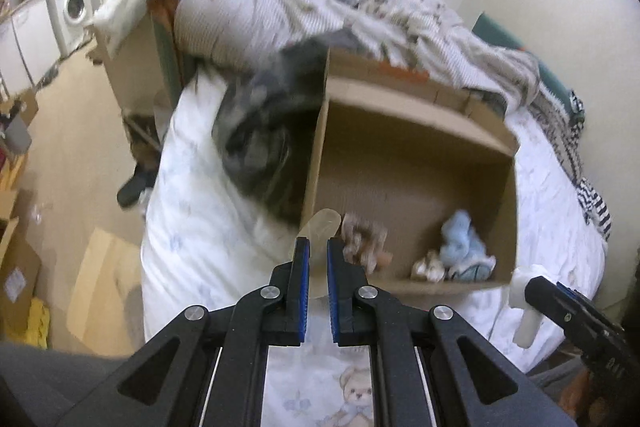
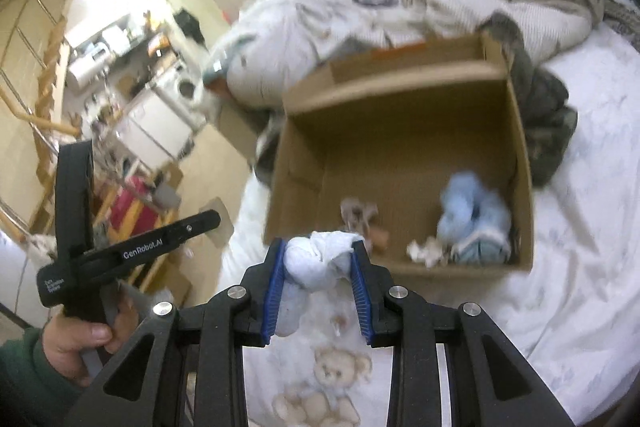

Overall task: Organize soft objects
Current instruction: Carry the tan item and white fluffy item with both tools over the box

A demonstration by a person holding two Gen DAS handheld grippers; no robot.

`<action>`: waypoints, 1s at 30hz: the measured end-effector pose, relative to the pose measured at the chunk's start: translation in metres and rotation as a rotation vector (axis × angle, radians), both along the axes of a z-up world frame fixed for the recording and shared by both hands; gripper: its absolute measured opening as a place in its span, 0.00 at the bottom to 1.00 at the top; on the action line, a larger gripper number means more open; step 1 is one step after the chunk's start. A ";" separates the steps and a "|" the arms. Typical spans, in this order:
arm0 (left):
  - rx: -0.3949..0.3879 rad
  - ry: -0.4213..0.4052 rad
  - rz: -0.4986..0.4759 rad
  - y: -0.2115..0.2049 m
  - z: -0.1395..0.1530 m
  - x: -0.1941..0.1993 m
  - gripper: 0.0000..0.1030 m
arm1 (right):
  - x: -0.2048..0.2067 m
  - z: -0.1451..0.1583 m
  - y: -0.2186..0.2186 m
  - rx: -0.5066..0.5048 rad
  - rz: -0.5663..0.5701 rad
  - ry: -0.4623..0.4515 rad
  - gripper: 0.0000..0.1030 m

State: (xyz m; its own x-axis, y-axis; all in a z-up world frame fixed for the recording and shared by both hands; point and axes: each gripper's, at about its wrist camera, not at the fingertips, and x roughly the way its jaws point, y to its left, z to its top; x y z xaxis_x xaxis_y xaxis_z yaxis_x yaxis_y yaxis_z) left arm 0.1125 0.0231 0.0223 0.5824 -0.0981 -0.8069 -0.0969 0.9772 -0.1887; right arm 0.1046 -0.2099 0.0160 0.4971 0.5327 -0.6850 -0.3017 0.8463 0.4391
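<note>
Pale blue-white knotted soft cloth bundle (image 2: pixel 320 259): clamped between right gripper (image 2: pixel 319 279) pads, just short of open brown cardboard box (image 2: pixel 400 147). Left gripper (image 1: pixel 318 267): clenched on thin translucent piece (image 1: pixel 320 227), identity unclear. Beyond, inside box: fluffy blue toy (image 2: pixel 472 211), blurred. Left hand (image 2: pixel 76 343): right view only.

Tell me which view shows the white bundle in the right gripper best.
The right wrist view: the white bundle sits centred between the right gripper's blue pads. The left wrist view catches only its pale end at the frame's right edge.
</note>
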 end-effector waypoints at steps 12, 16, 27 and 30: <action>0.057 -0.091 -0.146 -0.027 0.026 0.035 0.08 | 0.041 0.030 -0.016 0.002 -0.057 -0.013 0.33; 0.076 -0.099 -0.192 -0.043 0.015 0.048 0.08 | 0.057 0.020 -0.022 -0.012 -0.078 -0.008 0.33; 0.027 0.000 -0.228 -0.057 -0.045 0.067 0.08 | 0.078 -0.047 -0.017 -0.139 -0.114 0.120 0.33; 0.040 0.001 -0.245 -0.061 -0.050 0.068 0.08 | 0.082 -0.057 -0.014 -0.160 -0.105 0.145 0.33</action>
